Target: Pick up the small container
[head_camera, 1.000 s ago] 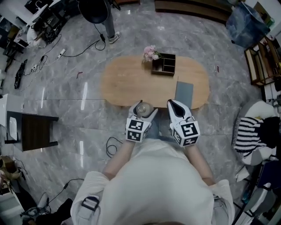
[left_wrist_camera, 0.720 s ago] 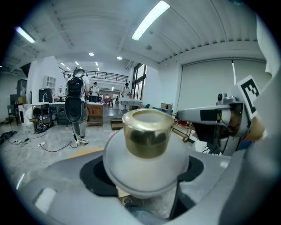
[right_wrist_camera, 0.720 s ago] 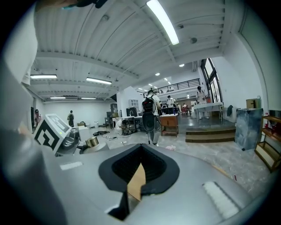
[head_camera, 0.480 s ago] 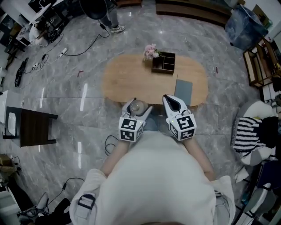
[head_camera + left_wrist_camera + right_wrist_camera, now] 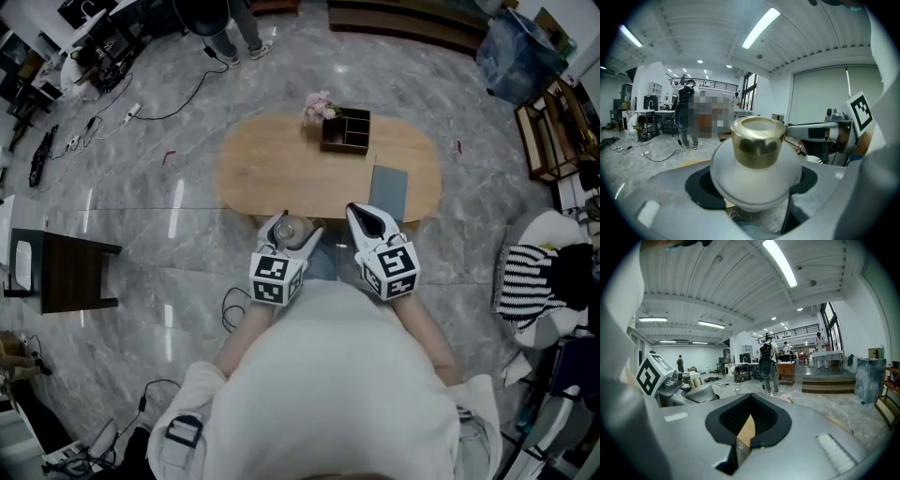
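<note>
Two claws: left claw tight around the small container, its base out of sight; right claw pressed together.

Ahead of you, an oval wooden table stands on the marble floor. At its far edge sits a dark divided box, with pink flowers just beside it. A grey pad lies nearer. Off to your left is a dark side table.

No legible text or labels anywhere
</note>
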### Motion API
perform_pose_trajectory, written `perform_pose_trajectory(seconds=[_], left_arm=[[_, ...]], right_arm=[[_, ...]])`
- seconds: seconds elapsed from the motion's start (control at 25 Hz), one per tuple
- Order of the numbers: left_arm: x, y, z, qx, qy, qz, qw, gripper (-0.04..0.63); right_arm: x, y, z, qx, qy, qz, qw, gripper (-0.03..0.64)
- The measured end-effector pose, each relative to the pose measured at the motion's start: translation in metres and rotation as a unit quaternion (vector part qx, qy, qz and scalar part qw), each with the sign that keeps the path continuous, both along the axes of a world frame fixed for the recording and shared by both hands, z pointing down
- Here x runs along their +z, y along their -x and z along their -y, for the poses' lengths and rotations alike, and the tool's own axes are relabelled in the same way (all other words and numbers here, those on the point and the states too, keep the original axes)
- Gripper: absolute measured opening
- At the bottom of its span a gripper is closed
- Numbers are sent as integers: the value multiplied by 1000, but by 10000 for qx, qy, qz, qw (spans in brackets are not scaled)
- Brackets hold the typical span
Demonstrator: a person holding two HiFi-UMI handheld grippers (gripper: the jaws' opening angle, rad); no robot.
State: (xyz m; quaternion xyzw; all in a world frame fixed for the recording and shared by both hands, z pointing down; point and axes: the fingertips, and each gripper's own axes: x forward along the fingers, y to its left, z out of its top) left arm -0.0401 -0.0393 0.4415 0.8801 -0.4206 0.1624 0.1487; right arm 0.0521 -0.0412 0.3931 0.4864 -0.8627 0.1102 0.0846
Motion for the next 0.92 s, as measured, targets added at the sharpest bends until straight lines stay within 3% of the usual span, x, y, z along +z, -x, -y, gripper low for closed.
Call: perform_pose_trajectory(seconds=[0.92], left_arm=[[1, 4, 0, -17, 82, -46, 10000, 351]], right_arm=[[0, 1, -7, 177, 29, 76, 9998, -3]])
